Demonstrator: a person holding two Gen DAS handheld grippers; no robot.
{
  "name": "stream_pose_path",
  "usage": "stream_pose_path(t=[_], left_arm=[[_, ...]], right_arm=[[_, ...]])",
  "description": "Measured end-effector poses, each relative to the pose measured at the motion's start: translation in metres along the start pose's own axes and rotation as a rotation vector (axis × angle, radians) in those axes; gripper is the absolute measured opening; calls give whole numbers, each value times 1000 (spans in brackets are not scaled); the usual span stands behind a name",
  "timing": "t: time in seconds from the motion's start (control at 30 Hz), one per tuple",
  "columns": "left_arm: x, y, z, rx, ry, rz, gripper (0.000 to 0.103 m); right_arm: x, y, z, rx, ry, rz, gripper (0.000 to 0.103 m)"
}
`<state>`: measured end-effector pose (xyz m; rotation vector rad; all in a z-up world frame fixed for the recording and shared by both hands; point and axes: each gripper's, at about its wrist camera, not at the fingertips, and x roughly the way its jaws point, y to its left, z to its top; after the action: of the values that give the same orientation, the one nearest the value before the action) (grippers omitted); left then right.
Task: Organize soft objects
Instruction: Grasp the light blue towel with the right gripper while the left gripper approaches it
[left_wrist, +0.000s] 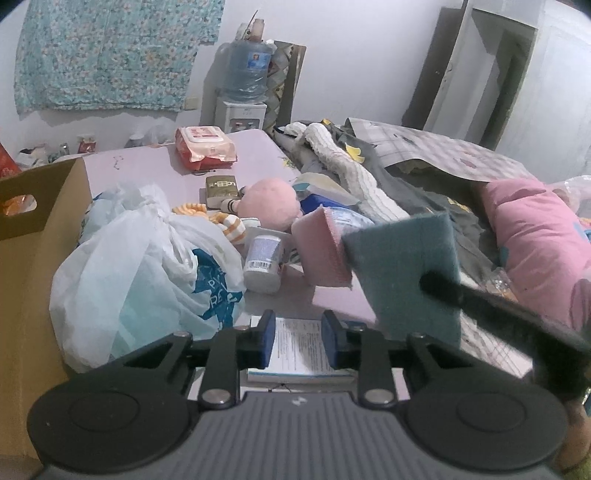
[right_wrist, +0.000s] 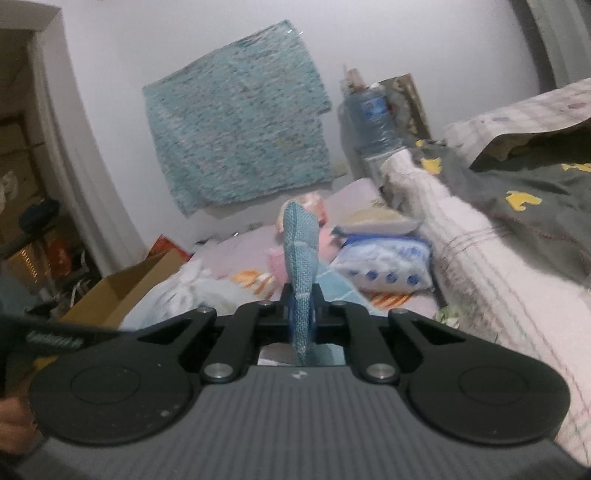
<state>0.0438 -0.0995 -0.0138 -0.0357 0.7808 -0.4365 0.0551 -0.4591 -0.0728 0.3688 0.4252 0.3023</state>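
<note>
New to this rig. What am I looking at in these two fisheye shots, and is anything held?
No robot arm: a person holds a two-finger gripper in each hand, each with a camera looking along its fingers. The left wrist view shows the left gripper open and empty above a cluttered bed: a white plastic bag, a pink plush toy, a pack of wipes and a cardboard box. The right wrist view shows the right gripper shut on a blue cloth, which also appears from the left view.
</note>
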Motion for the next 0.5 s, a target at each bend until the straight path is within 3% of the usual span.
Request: stream_pose_path(t=[0.2, 0.5], left_arm=[[-12, 3, -11, 10, 13, 21, 28], [-31, 12, -28, -10, 33, 61, 28]], right_arm=[[-8, 22, -30, 25, 139, 94, 6], [0, 29, -58, 193, 362, 321, 6]])
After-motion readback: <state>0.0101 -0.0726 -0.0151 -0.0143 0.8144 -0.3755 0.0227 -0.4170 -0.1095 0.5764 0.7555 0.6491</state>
